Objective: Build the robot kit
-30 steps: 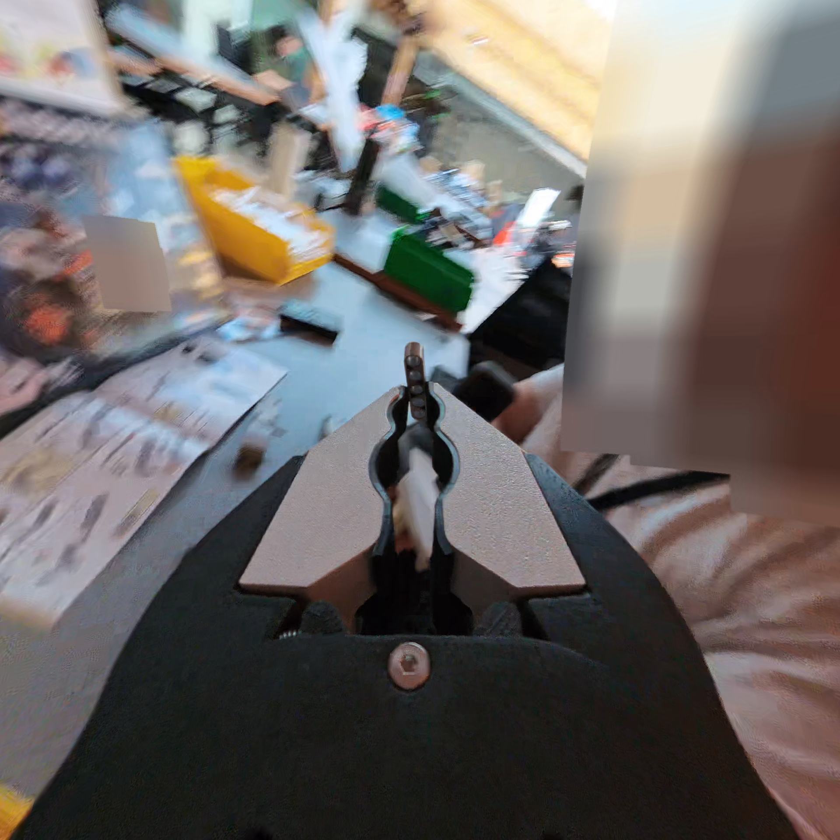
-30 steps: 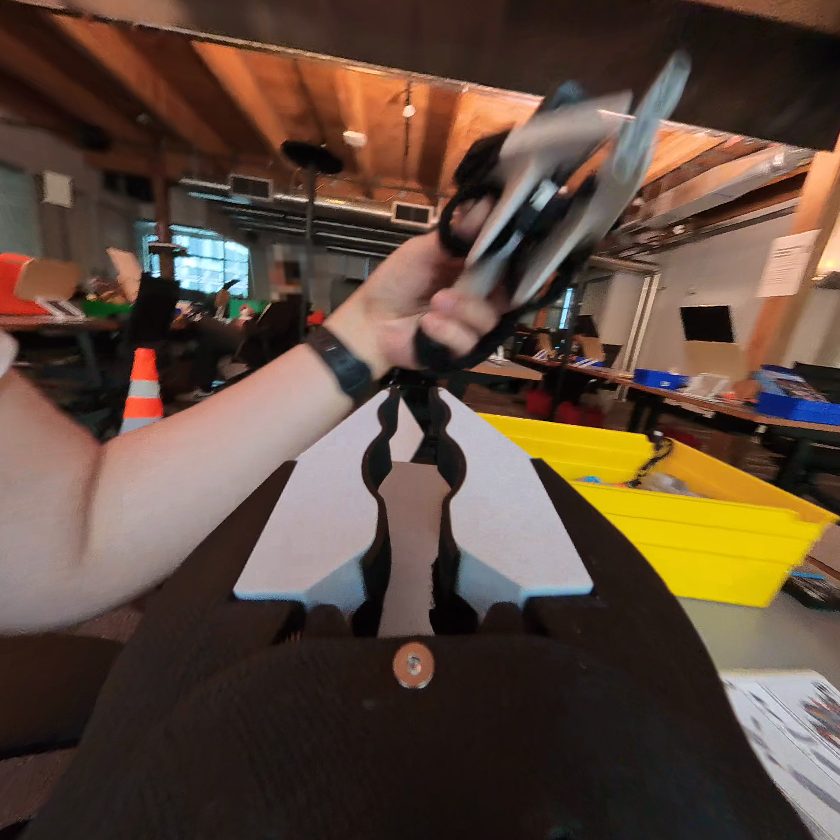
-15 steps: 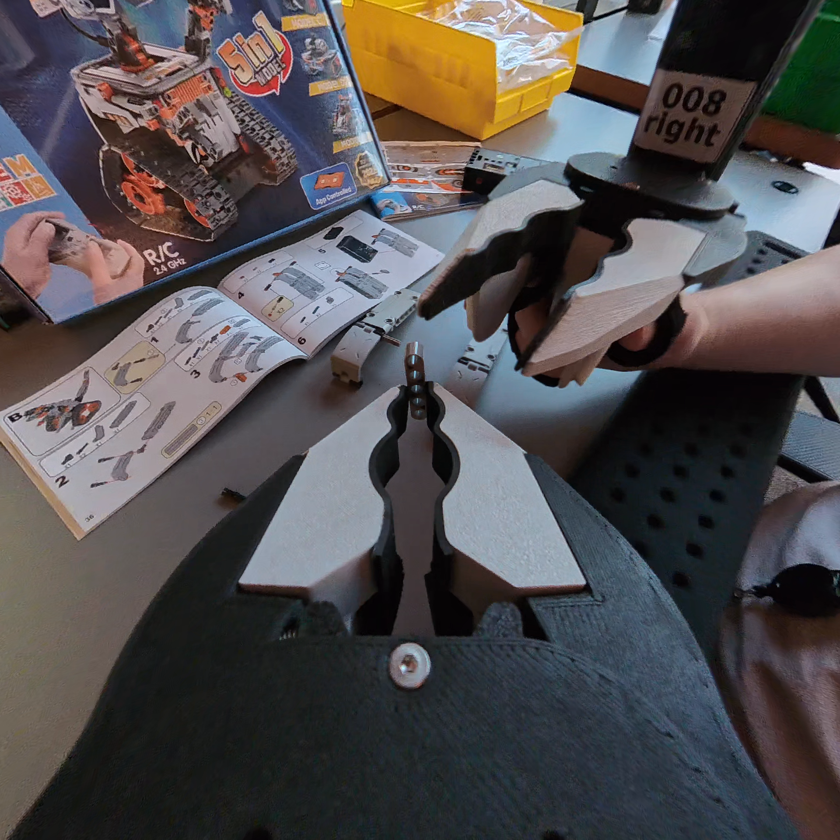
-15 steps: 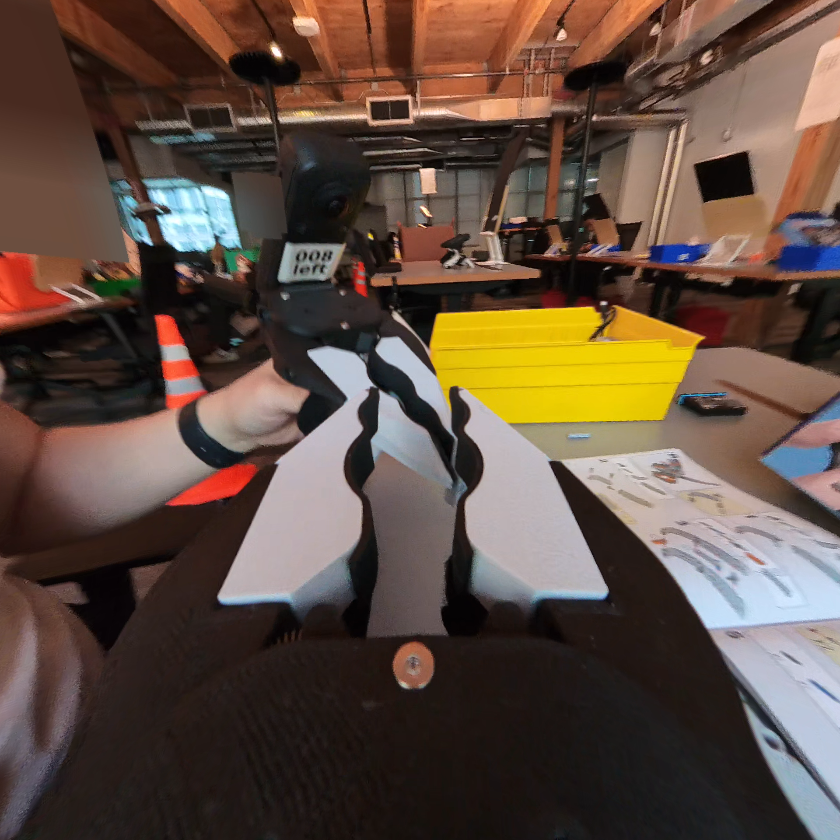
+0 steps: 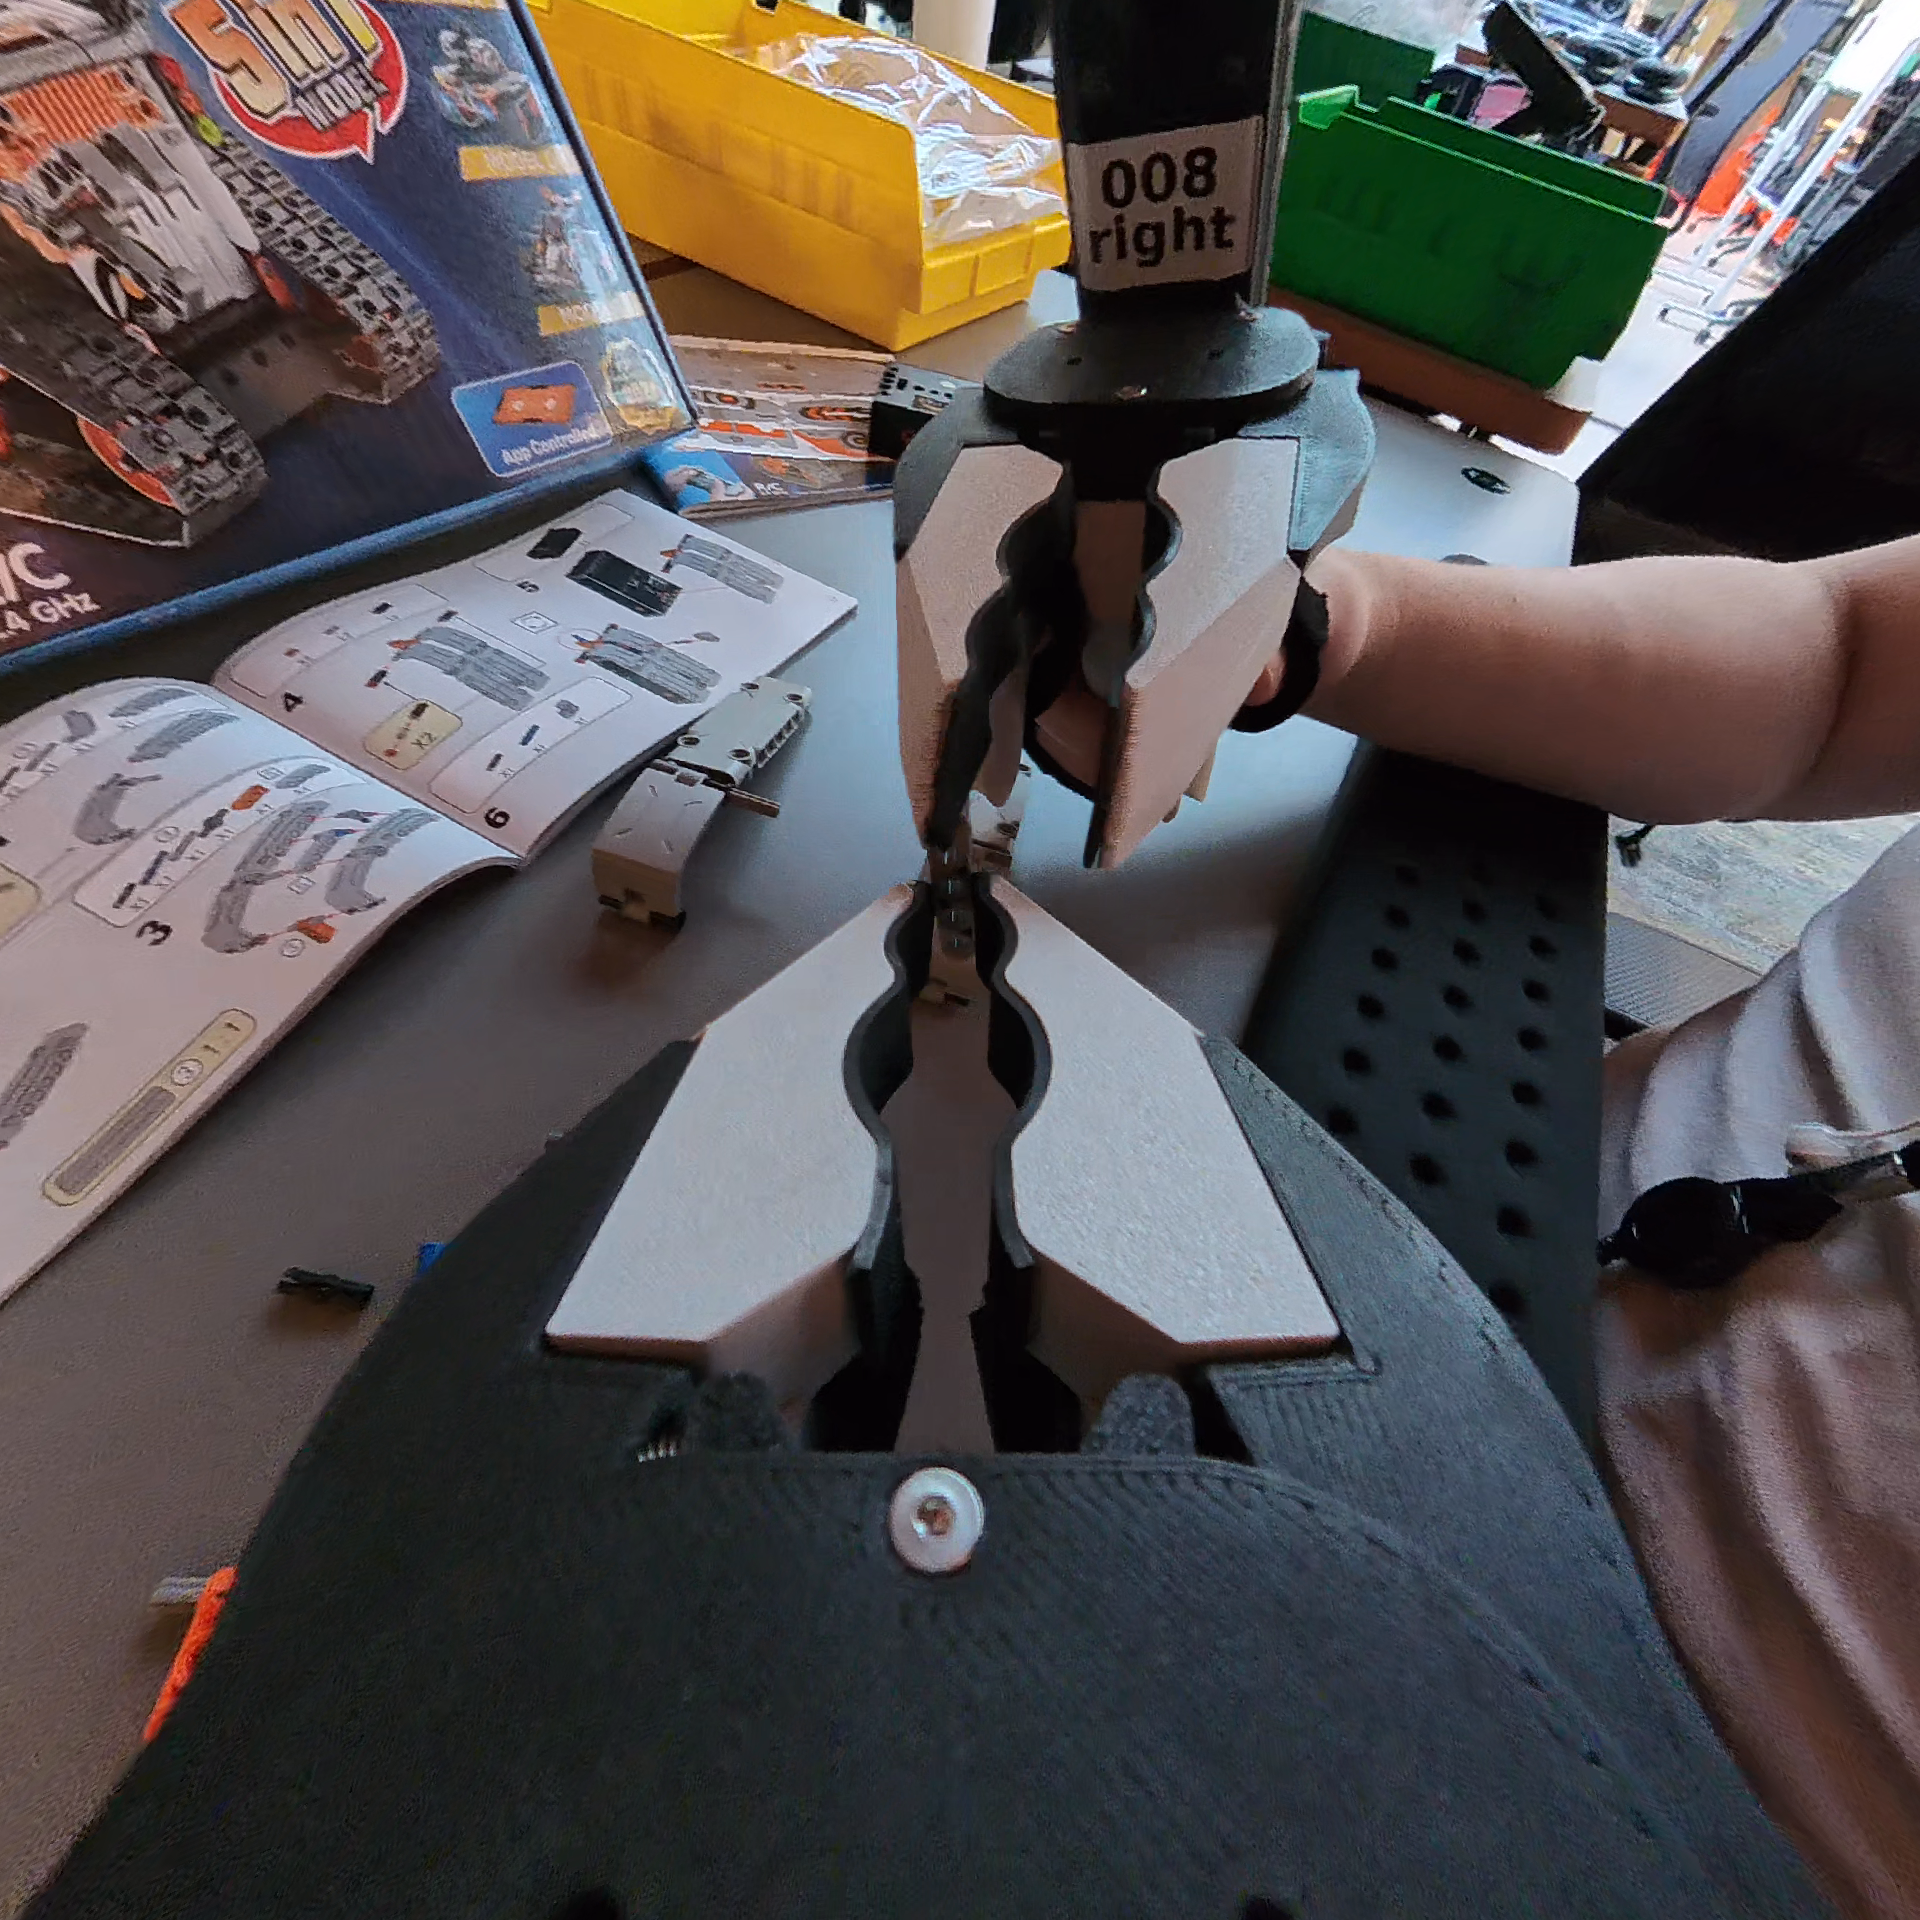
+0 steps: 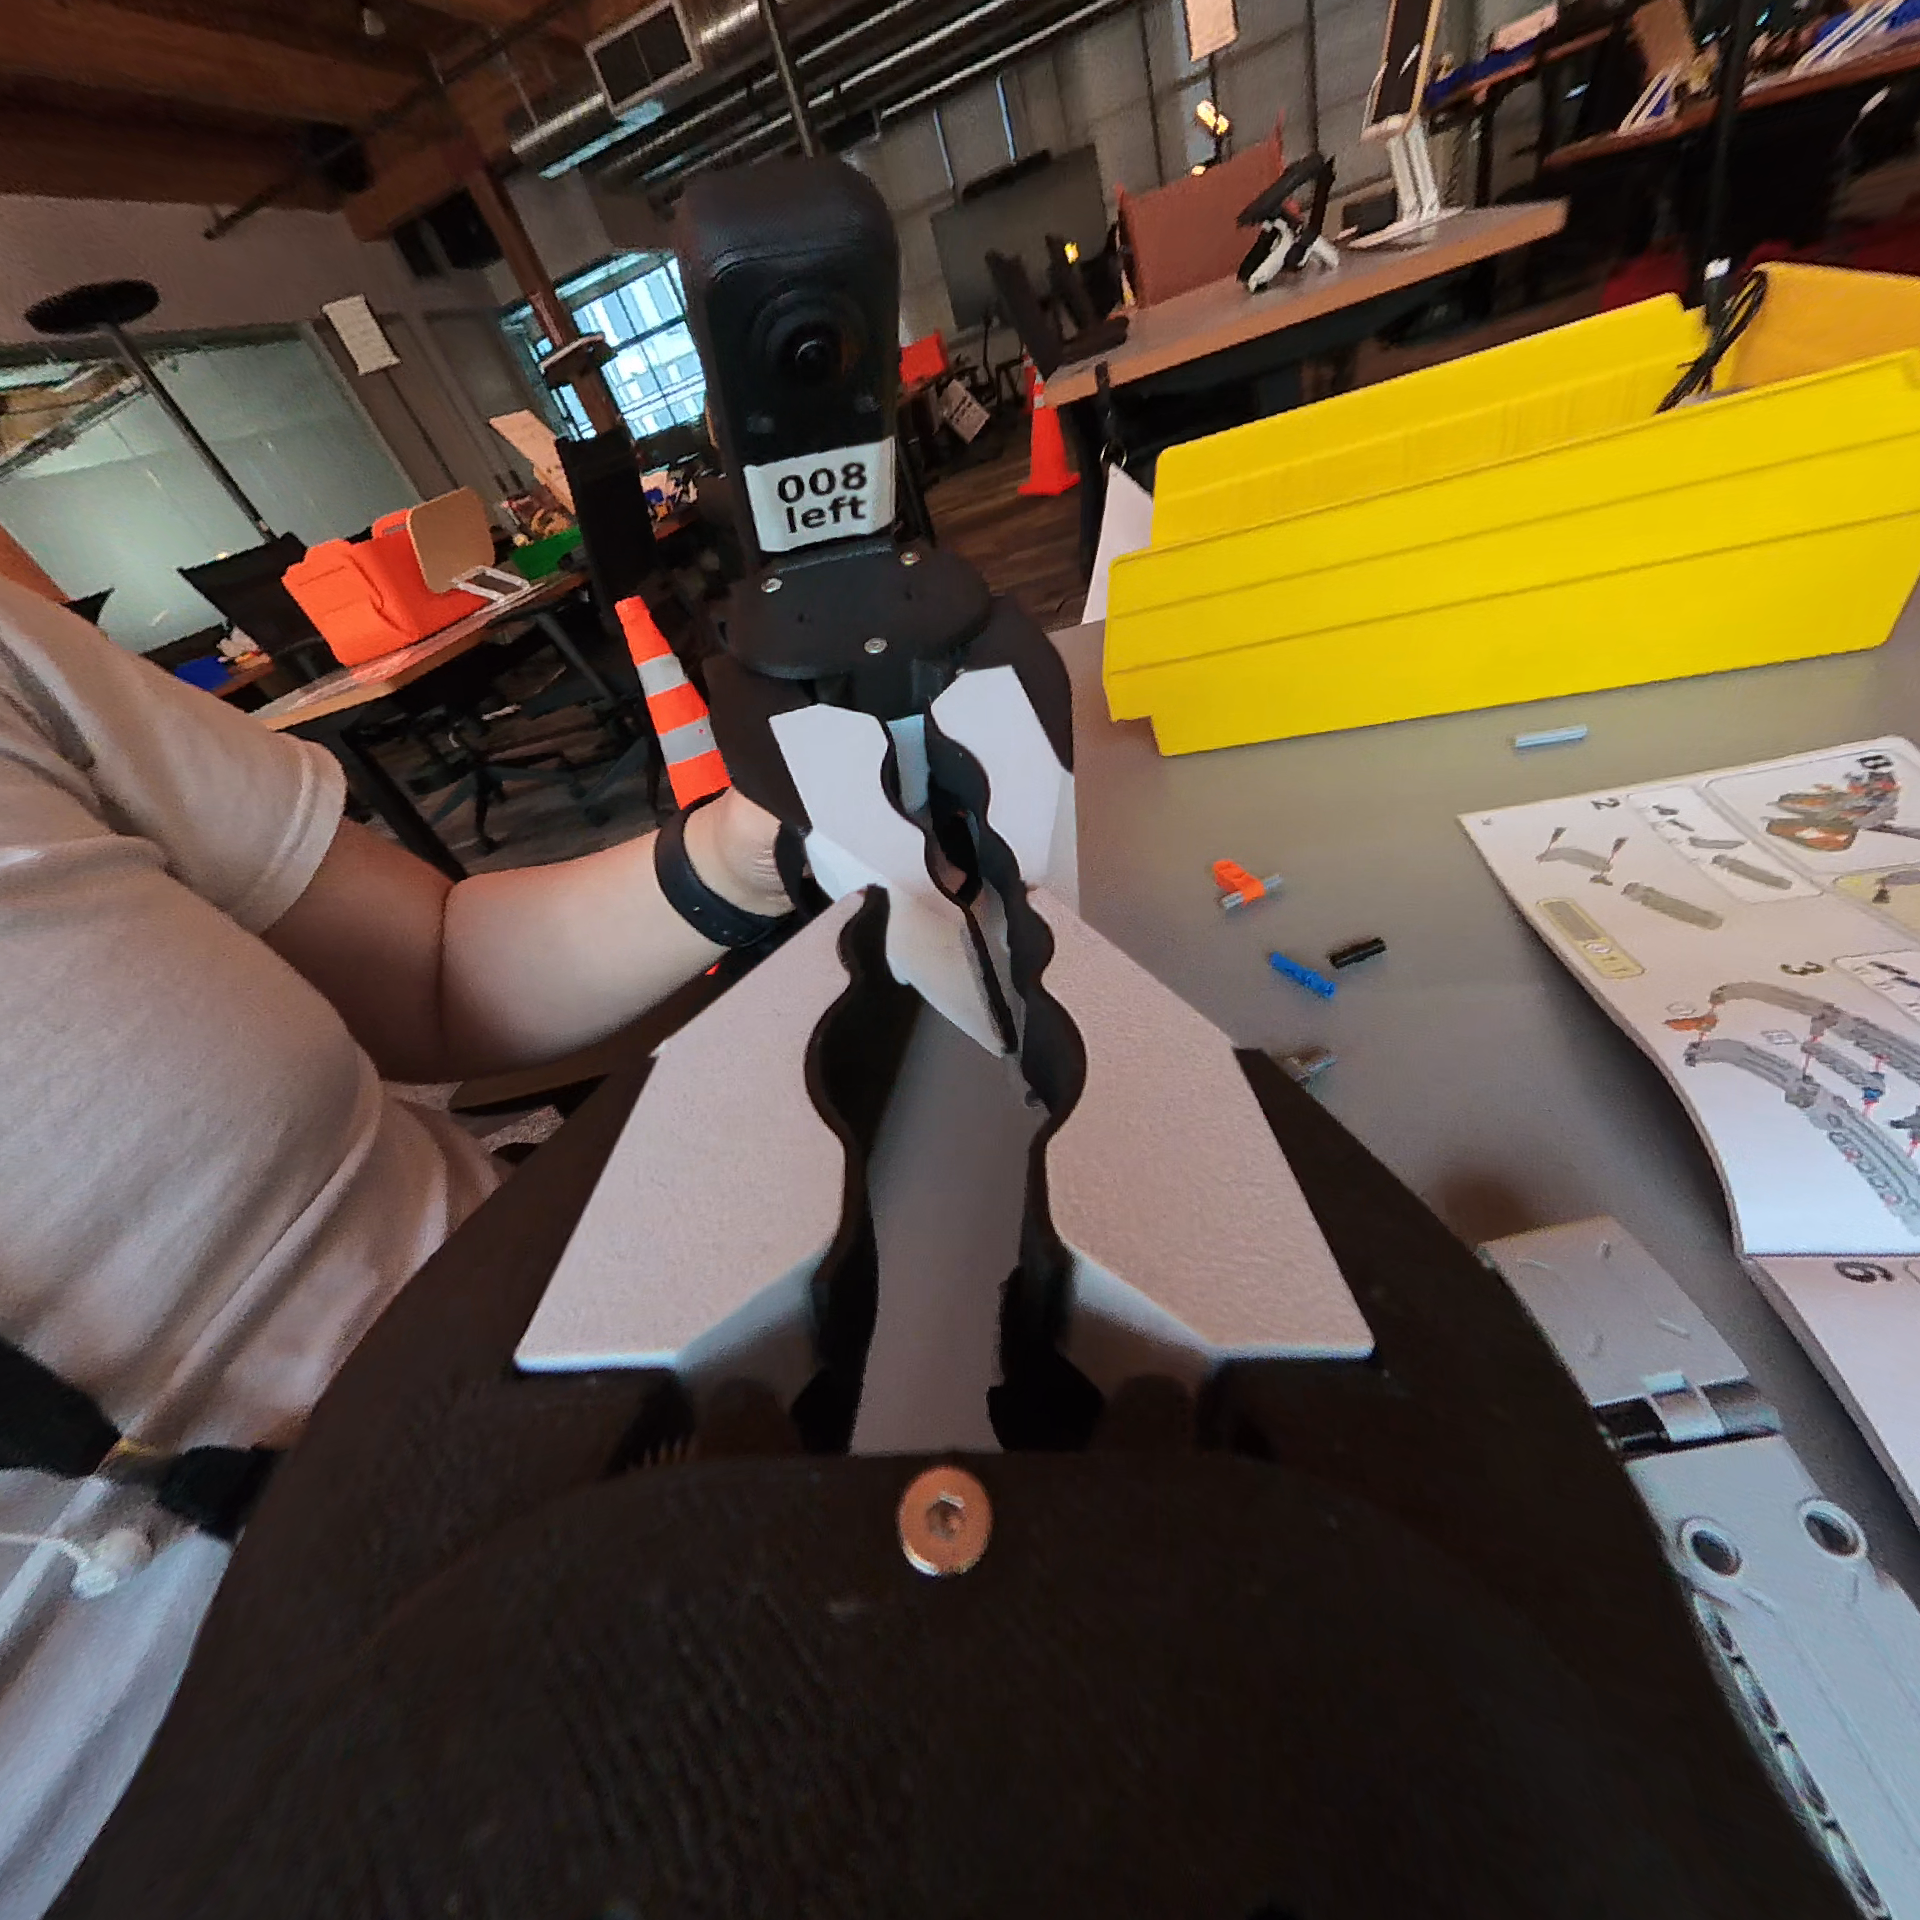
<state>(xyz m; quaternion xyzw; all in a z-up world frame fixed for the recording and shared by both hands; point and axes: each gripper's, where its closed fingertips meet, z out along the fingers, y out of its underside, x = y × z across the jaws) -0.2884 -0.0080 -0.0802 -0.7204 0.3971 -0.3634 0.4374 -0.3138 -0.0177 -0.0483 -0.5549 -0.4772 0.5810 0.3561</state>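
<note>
Workshop setting: a grey counter [image 5: 312,1091] carries an open instruction booklet [image 5: 312,790], a blue toy box [image 5: 260,260], a yellow bin [image 5: 810,177] and a curved grey piece [image 5: 665,821] just beside the booklet.

**Grip.** Your left hand-held gripper [image 5: 951,904] is closed to a sliver on a small dark pin [image 5: 951,920]. The pin stands upright at the very tips, above the counter and ahead of the curved piece. Your right hand-held gripper [image 5: 1023,844] points down at it from the opposite side, jaws narrowly apart and holding nothing. One of its fingertips [image 5: 940,831] is at the pin's top; actual contact cannot be confirmed.

**Pose.** Your two tools meet nose to nose. In the right wrist view, the left tool's closed tips lie between the right tool's jaws. Your left forearm reaches in from the side with a black wristband [image 6: 707,883] at the wrist, and your right forearm comes in level from the other side.

**Risk (judgement).**
- The pin is pinched only at the extreme tips, so a sideways nudge from the right fingertip could tilt it or flick it out.
- If dropped, it could be hard to find among the loose pieces on the counter, such as the black peg [image 5: 324,1286] and the blue peg [image 6: 1301,975].
- Closing the right jaws now could clamp the left fingers rather than the pin.
</note>
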